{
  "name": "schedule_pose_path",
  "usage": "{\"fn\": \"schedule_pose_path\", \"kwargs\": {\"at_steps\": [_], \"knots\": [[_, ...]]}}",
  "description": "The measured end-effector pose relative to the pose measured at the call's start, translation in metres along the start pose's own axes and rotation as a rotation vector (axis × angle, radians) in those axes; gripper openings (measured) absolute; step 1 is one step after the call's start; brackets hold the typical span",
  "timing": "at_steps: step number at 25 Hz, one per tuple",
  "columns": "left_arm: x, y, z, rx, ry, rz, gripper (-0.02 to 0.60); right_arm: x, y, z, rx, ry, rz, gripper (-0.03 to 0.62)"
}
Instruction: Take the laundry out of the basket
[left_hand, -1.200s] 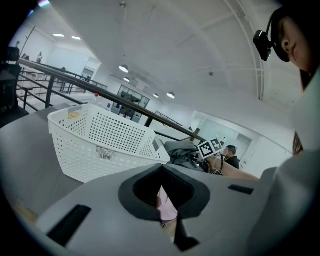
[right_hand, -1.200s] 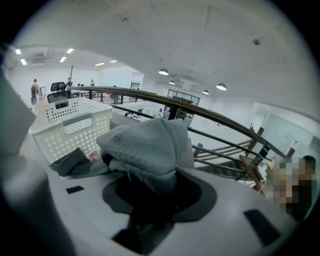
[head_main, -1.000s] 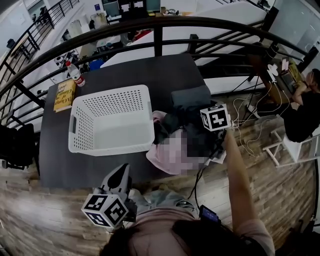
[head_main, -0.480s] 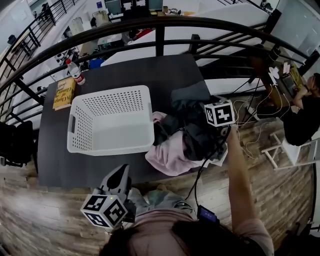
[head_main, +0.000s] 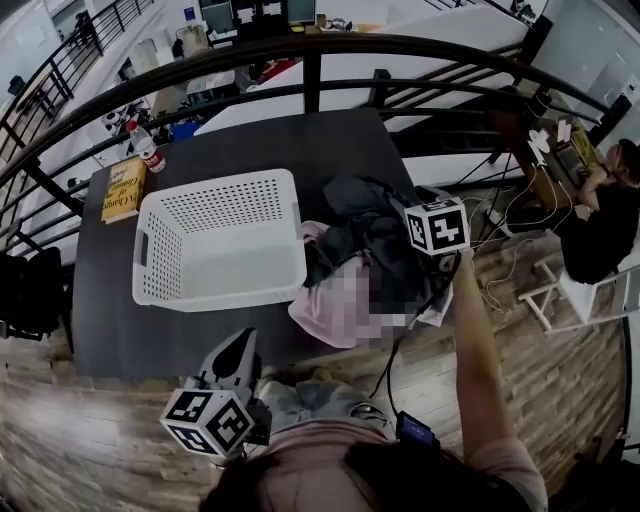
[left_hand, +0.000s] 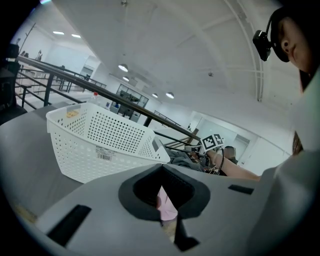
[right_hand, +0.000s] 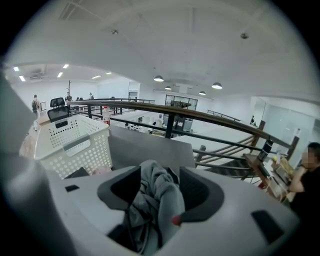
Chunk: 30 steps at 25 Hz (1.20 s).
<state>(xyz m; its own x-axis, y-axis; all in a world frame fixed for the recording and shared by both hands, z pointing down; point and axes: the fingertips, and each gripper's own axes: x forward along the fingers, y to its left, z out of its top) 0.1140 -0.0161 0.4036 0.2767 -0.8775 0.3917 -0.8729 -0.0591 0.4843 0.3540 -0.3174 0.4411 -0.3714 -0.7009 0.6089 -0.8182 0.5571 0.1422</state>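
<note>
The white perforated basket (head_main: 222, 240) stands on the dark table (head_main: 120, 320) with nothing in it. Right beside it lies the laundry heap: dark grey garments (head_main: 360, 215) over a pink one (head_main: 335, 305) that hangs over the table's front edge. My right gripper (head_main: 402, 216) is at the heap's right side. In the right gripper view its jaws (right_hand: 157, 192) stand apart, with a crumpled grey garment (right_hand: 157, 195) lying loosely between them. My left gripper (head_main: 240, 345) is low near my body, off the table, with its jaws (left_hand: 165, 200) shut and nothing in them.
A yellow book (head_main: 122, 190) and a bottle (head_main: 148, 148) sit at the table's far left corner. A black railing (head_main: 310, 70) curves behind the table. A person (head_main: 600, 220) sits at the right, beyond cables on the wooden floor.
The flat grey cloth at the back of the heap has slumped into a crumpled bunch. My right gripper shifted only slightly. The left gripper stayed still.
</note>
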Motion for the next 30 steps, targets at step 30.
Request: {"fn": "schedule_pose_path", "kwargs": {"at_steps": [30], "knots": [[-0.094,-0.001,-0.031,0.004,-0.028,-0.038,-0.002,-0.127,0.096,-0.04,0.118,-0.128,0.031,0.15]]}}
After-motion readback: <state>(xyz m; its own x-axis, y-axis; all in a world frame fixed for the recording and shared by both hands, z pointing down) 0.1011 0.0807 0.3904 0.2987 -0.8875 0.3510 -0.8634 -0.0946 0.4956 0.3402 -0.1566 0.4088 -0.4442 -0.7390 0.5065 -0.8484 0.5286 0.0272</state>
